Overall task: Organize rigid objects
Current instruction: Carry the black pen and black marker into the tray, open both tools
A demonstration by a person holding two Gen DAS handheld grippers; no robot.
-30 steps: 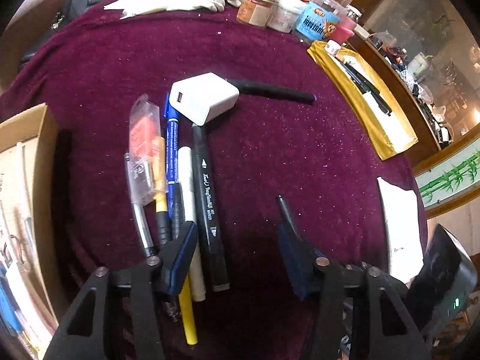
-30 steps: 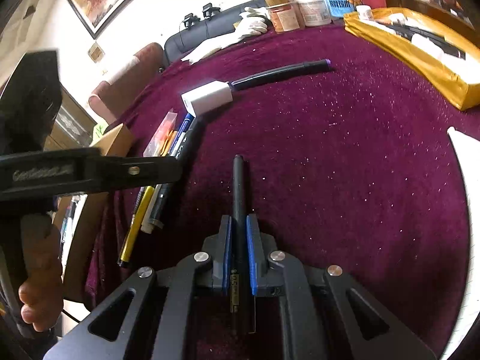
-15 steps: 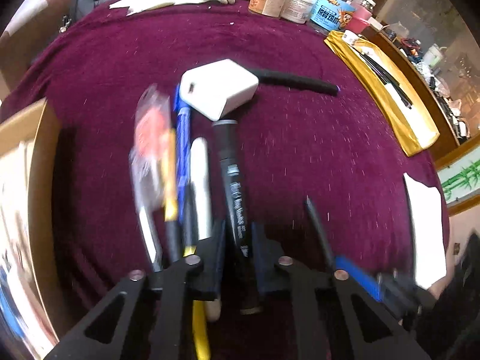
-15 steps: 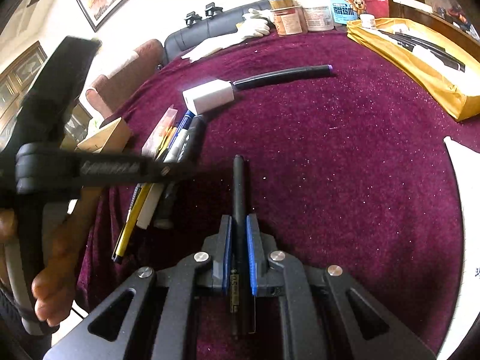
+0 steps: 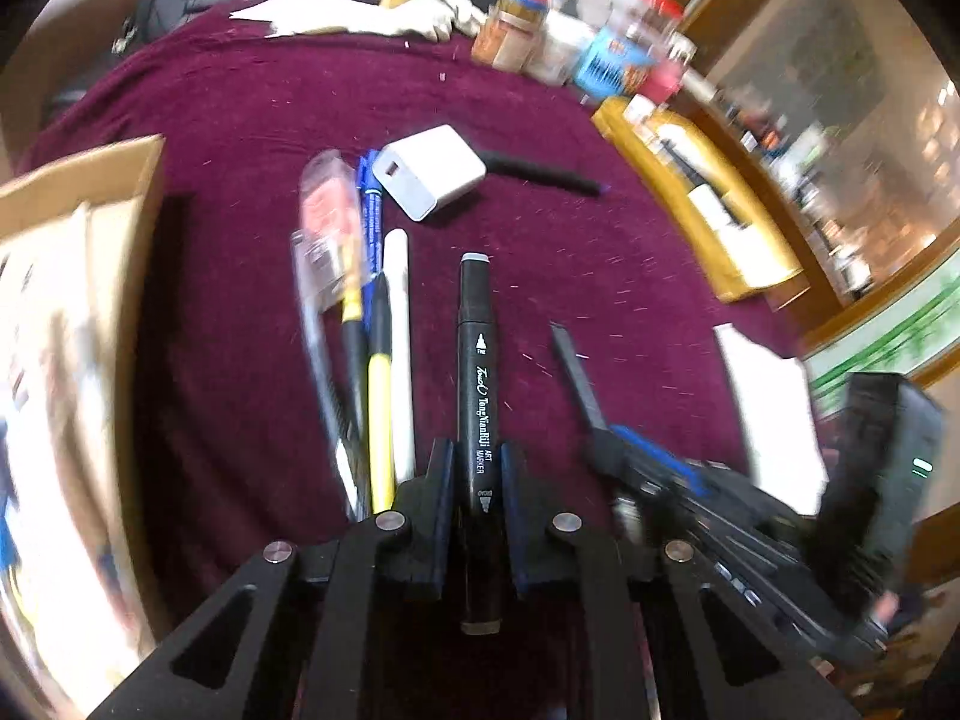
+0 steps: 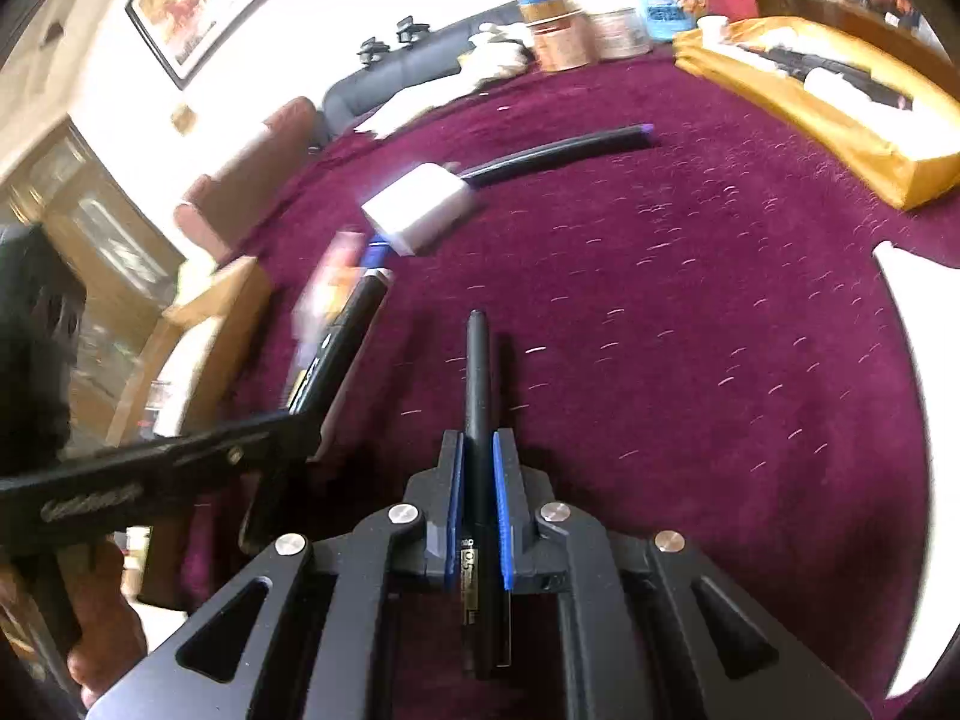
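My left gripper [image 5: 476, 462] is shut on a black art marker [image 5: 477, 360] and holds it above the maroon tablecloth [image 5: 600, 276]. The marker also shows in the right wrist view [image 6: 342, 342]. My right gripper [image 6: 478, 456] is shut on a thin black pen [image 6: 477, 372], seen in the left wrist view [image 5: 576, 372] just right of the marker. A row of pens lies left of the marker: a white one [image 5: 399, 324], a yellow one [image 5: 379, 408], a blue one [image 5: 372, 222] and a clear packet [image 5: 327, 240]. A white charger block [image 5: 429, 180] lies beyond.
A cardboard box [image 5: 84, 312] stands at the left. A long black stick [image 5: 540, 171] lies behind the charger. A yellow tray [image 5: 702, 198] with pens sits at the right, white paper [image 5: 768, 408] near the right edge, and jars [image 5: 528, 36] at the back.
My left gripper closed on the black art marker and lifted it away from the pen row. The right gripper kept hold of its thin pen.
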